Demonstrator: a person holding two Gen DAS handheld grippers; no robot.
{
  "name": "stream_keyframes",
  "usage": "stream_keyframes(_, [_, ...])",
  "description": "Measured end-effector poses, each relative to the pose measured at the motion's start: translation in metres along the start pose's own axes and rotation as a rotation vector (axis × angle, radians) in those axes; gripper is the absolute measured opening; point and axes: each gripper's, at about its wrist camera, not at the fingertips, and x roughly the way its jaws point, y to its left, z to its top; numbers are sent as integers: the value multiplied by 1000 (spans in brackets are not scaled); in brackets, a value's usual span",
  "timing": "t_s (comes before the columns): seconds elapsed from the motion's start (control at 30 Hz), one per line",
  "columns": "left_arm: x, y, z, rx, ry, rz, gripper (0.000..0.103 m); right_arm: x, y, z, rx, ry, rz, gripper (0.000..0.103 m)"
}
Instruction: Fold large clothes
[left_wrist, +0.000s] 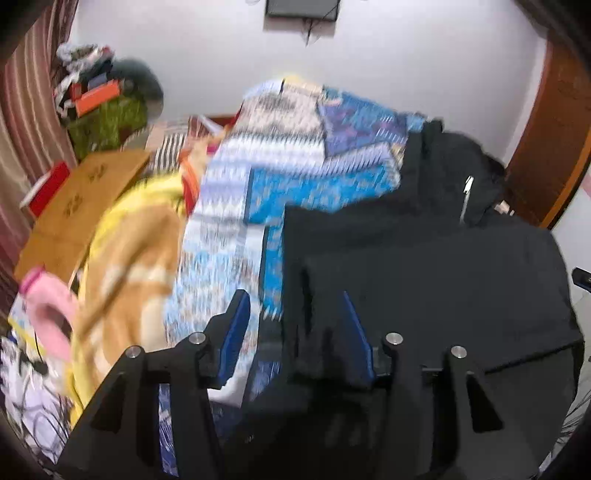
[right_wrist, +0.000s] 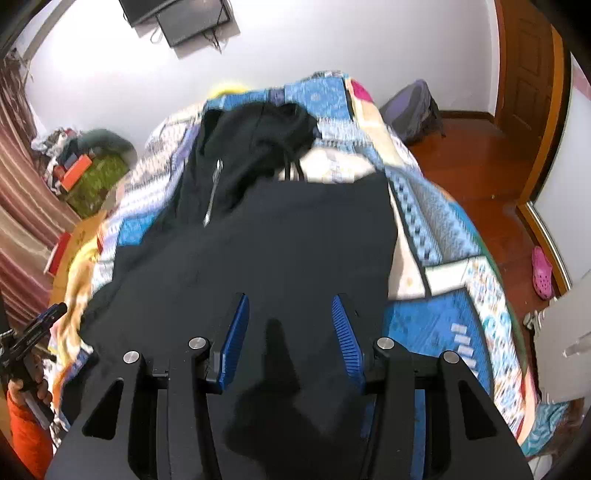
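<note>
Motion blur smears the patterned bedspread (left_wrist: 229, 206), and the black hoodie's (right_wrist: 258, 251) near hem is hidden.

Each handheld tool is built of matte black plastic, angular and broad at the base, narrowing into two linkage arms a side. The left black two-finger gripper (left_wrist: 295, 325) carries four round silver pivot bolts, two on each side, and triangular cut-outs in its outer plates. Its fingers end in flat royal-blue pads (left_wrist: 236, 332). The right black two-finger gripper (right_wrist: 290, 332) is the same pattern, and there the blue ribbed pads (right_wrist: 345, 339) show fine horizontal grooves along their inner faces. At the far left of the right wrist view, the person's bare-skinned hand (right_wrist: 27, 384) emerges from a bright orange sleeve (right_wrist: 26, 435).
</note>
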Motion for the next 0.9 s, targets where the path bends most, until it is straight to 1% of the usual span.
stream_keyframes(0.07, [-7,-8,17,20,-36,-32,56,-4,2,12,-7,-24,3,43])
stream_keyframes(0.17, [-11,-28,51,42,-77,-105,56,-12,6,34,-25,-72,24,43])
stream_keyframes(0.23, [-9,-41,71,53,-97,-139,57,-14,9,46,-35,-97,34,43])
stream_keyframes(0.37, [-6,-77,112,114,-153,-181,57,-11,11,75,-32,-127,69,43])
stream_keyframes(0.47, [5,-100,138,143,-169,-217,62,0,9,100,-16,-131,97,43])
stream_keyframes(0.57, [21,-119,156,171,-166,-237,62,14,2,119,14,-119,111,43])
stream_keyframes(0.67, [51,-135,174,189,-151,-216,63,38,-6,137,39,-89,112,43])
stream_keyframes(0.77, [88,-147,190,185,-107,-215,63,69,-12,154,54,-44,109,43])
stream_keyframes(0.87, [131,-159,205,156,-54,-249,63,93,-17,166,63,-15,95,43])
stream_keyframes(0.9, [140,-163,206,153,-44,-258,63,102,-18,171,65,0,95,43])
